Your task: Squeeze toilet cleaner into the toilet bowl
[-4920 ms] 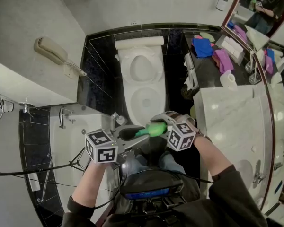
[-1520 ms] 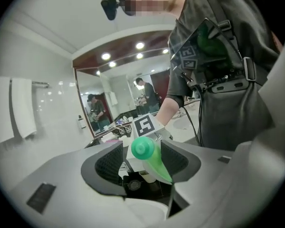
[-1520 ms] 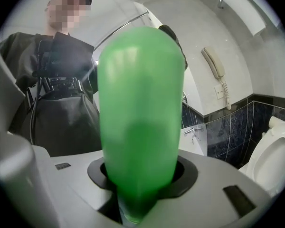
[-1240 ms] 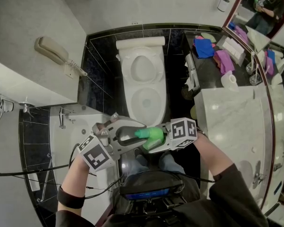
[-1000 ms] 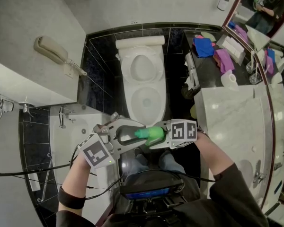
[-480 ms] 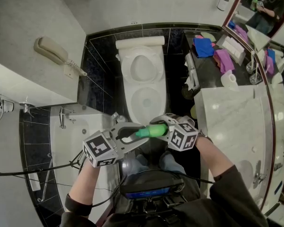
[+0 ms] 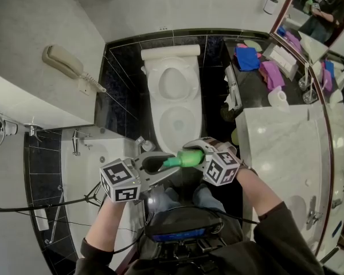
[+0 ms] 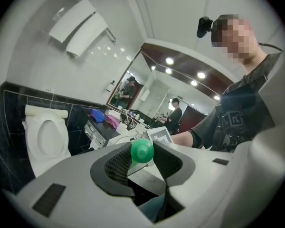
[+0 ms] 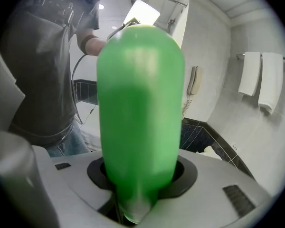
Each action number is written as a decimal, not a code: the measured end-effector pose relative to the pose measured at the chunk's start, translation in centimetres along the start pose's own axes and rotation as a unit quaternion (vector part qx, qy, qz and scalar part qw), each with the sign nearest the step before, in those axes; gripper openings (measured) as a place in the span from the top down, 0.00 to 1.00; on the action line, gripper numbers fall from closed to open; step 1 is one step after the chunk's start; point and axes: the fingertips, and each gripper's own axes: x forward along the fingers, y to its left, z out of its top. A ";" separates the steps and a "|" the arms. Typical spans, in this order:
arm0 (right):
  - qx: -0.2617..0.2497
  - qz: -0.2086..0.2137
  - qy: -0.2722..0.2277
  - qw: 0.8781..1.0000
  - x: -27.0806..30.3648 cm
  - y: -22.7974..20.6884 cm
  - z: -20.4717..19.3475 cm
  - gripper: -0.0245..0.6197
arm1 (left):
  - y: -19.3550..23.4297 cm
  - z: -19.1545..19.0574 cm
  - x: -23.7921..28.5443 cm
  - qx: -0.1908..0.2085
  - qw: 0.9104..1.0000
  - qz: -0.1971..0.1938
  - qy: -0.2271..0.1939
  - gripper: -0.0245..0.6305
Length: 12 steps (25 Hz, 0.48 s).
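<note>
Head view shows the right claw (image 7: 196,155) clamped round the green cleaner bottle (image 7: 186,157) and the left claw (image 7: 162,162) pinching its cap (image 8: 142,151), bottle level between them near the toilet bowl (image 7: 152,116) front rim, marble tabletop (image 7: 275,148) edge beside the right claw.

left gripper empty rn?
No, the green bottle cap sits pinched between the left gripper's fingers.

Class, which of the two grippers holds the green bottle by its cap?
The left gripper clamps the cap; the right gripper grips the green bottle mid-body.
</note>
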 end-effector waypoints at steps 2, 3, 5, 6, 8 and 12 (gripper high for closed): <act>0.002 0.000 0.001 1.000 0.1 0.0 0.0 0.67 | 0.2 0.0 -0.1 0.007 1.000 0.005 0.003 0.74; 0.001 0.001 0.002 1.000 0.2 0.0 -0.1 0.67 | 0.4 -0.1 -0.2 0.009 1.000 0.009 0.004 0.74; 0.001 0.001 0.005 1.000 0.2 -0.2 -0.3 0.67 | 0.7 0.0 -0.5 0.010 1.000 0.014 0.003 0.74; 0.004 0.000 0.006 1.000 0.1 -0.2 -0.4 0.67 | 0.9 0.1 -0.7 0.010 1.000 0.017 0.001 0.74; 0.014 0.000 0.004 1.000 0.0 -0.4 -0.6 0.67 | 1.3 0.3 -1.1 0.012 1.000 0.022 -0.005 0.74; 0.051 -0.007 -0.005 0.999 -0.2 -0.8 -1.1 0.67 | 2.3 0.7 -1.9 0.013 0.999 0.039 -0.021 0.74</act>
